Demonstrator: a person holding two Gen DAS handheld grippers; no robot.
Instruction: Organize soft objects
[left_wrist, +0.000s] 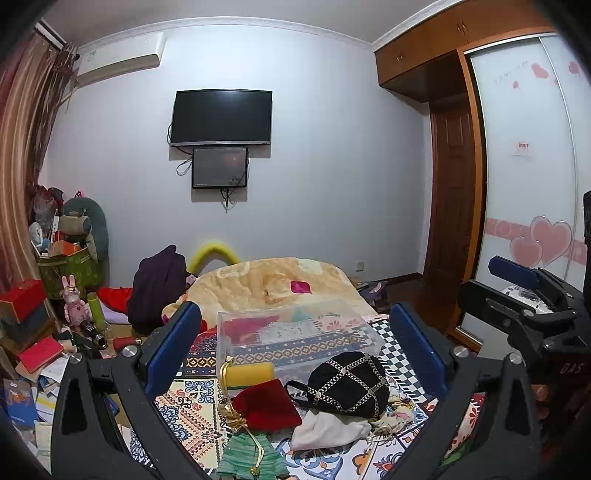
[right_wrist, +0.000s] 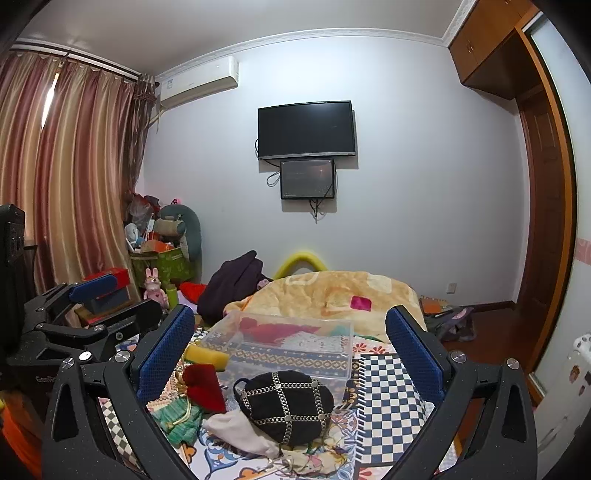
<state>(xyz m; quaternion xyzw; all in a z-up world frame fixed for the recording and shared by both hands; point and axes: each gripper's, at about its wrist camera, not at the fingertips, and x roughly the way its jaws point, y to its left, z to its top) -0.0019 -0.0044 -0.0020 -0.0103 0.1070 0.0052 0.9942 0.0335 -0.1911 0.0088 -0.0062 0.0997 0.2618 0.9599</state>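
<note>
The clear plastic box (left_wrist: 295, 332) on the patterned bedspread (left_wrist: 192, 406) serves as the landmark. Left of the box's near corner lies a yellow sponge (left_wrist: 251, 373), touching its wall. Just nearer than the sponge sits a red velvet pouch (left_wrist: 269, 404) with gold cord, and nearer again a green knitted piece (left_wrist: 251, 458). Directly in front of the box rests a black pouch with silver chain lattice (left_wrist: 349, 382), partly over a white cloth bag (left_wrist: 325, 428). Inside the box lie red and pale folded fabrics (right_wrist: 280, 334). Beyond the box a cream blanket (left_wrist: 273, 280) is heaped.

The left gripper (left_wrist: 295, 343) stands wide open above the pile, holding nothing. To the box's right the right gripper (right_wrist: 291, 347) is likewise spread wide and empty, its blue pads (right_wrist: 413, 350) flanking the black pouch.
</note>
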